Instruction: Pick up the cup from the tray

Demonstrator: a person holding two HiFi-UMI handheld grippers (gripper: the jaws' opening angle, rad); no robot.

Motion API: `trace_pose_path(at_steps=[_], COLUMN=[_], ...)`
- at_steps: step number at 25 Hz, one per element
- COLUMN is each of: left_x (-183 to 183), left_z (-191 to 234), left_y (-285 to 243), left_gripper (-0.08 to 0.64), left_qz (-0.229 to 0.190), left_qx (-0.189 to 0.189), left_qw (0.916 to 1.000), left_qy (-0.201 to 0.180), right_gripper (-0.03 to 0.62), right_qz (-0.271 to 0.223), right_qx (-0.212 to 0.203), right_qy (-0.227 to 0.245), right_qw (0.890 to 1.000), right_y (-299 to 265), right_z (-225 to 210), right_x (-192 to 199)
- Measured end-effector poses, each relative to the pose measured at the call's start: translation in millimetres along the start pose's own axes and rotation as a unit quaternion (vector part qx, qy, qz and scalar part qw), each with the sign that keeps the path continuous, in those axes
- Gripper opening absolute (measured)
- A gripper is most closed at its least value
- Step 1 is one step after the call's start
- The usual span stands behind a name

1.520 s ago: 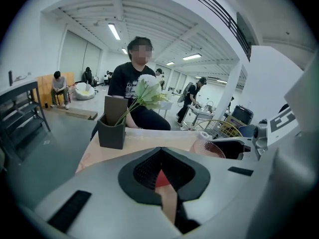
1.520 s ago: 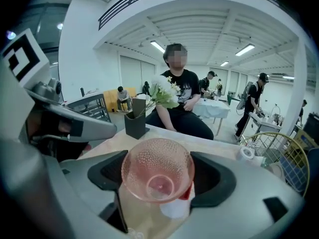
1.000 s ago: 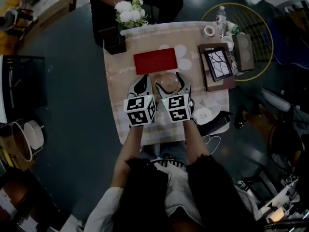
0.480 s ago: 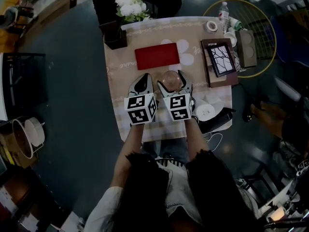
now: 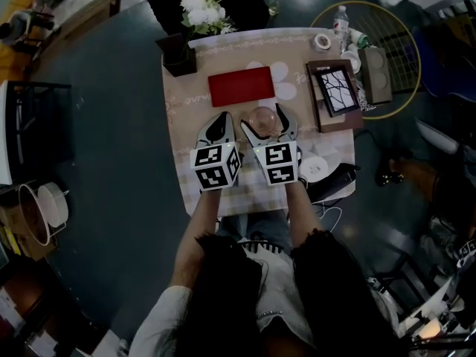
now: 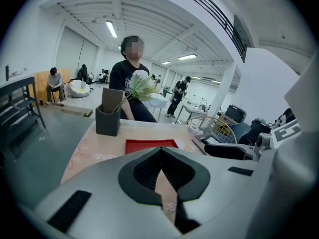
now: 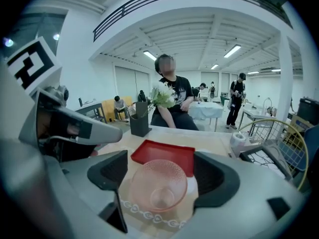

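Observation:
A pink glass cup point(image 7: 158, 185) stands upright between the jaws of my right gripper point(image 7: 160, 179), which is shut on it, its pads at the cup's sides. In the head view the cup point(image 5: 264, 117) sits just on the near side of the red tray point(image 5: 240, 86), off it, within the right gripper point(image 5: 263, 122). My left gripper point(image 5: 221, 120) lies beside it on the left, shut with nothing in it; its pads meet over the tablecloth in the left gripper view point(image 6: 160, 151). The red tray point(image 6: 149, 145) looks bare.
A dark pot with white flowers point(image 5: 178, 54) stands at the table's far left corner. A framed picture point(image 5: 335, 95), a tape roll point(image 5: 322, 44) and a white dish point(image 5: 314, 168) lie to the right. A person point(image 7: 172, 101) sits across the table. A wire stand point(image 5: 387, 21) is beyond the right edge.
The head view has shifted slightly. Both grippers and the cup keep almost the same place by the tray; the right gripper's hold looks unchanged.

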State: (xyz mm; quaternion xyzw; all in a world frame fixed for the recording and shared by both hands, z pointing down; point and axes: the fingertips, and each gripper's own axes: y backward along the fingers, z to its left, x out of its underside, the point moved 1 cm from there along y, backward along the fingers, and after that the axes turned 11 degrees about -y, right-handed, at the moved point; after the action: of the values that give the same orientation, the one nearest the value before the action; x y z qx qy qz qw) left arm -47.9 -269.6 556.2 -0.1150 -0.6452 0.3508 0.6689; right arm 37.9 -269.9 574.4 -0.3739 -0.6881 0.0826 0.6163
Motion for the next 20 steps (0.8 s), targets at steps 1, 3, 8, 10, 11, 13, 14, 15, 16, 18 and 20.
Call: trace_pose_path(at_steps=[1, 3, 8, 10, 11, 13, 14, 15, 16, 18, 20], left_x=[-3.4, -10.9, -30.0, -34.3, -35.9, -38.4, -39.3, -40.2, -41.1, -42.7, -42.9], left_z=[-1.7, -5.0, -11.0, -12.3, -12.6, -12.6, -12.5, -12.4, -12.3, -12.8, -13.8], left_y=[1.7, 6.3, 20.5, 27.6, 31.6, 39.7, 43.8, 48.0, 52.4, 61.0, 68.6], left_gripper=[0.006, 0.006, 0.006, 0.006, 0.006, 0.006, 0.006, 0.006, 0.006, 0.006, 0.006], left_qz=[-0.005, -0.015, -0.044, -0.052, -0.056, -0.063, -0.066, -0.07, -0.073, -0.08, -0.082], left_qx=[0.001, 0.004, 0.009, 0.009, 0.008, 0.008, 0.007, 0.007, 0.007, 0.007, 0.005], left_qw=[1.0, 0.9999, 0.999, 0.9986, 0.9984, 0.9979, 0.9977, 0.9975, 0.9972, 0.9967, 0.9964], left_qy=[-0.001, -0.003, -0.007, -0.009, -0.01, -0.011, -0.011, -0.011, -0.011, -0.014, -0.021], right_gripper=[0.399, 0.399, 0.393, 0.353, 0.302, 0.204, 0.181, 0.144, 0.09, 0.012, 0.011], right_qz=[-0.007, -0.02, -0.044, -0.053, -0.059, -0.069, -0.073, -0.078, -0.084, -0.094, -0.1], right_qx=[0.001, 0.0, -0.015, -0.004, 0.004, 0.019, 0.024, 0.028, 0.032, 0.033, 0.032], right_qy=[0.0, 0.004, 0.007, 0.002, 0.003, 0.004, 0.003, -0.002, -0.012, -0.049, -0.074], right_qw=[1.0, 1.0, 0.999, 0.999, 0.998, 0.997, 0.997, 0.997, 0.996, 0.994, 0.992], right_y=[3.3, 10.6, 30.1, 38.2, 42.4, 50.3, 53.9, 57.6, 61.5, 69.0, 76.0], right_z=[0.7, 4.4, 17.9, 18.7, 18.7, 19.7, 20.8, 21.7, 22.2, 23.4, 25.8], right_x=[-5.9, -18.0, -44.1, -51.4, -54.7, -60.7, -63.3, -65.6, -67.8, -70.7, -72.5])
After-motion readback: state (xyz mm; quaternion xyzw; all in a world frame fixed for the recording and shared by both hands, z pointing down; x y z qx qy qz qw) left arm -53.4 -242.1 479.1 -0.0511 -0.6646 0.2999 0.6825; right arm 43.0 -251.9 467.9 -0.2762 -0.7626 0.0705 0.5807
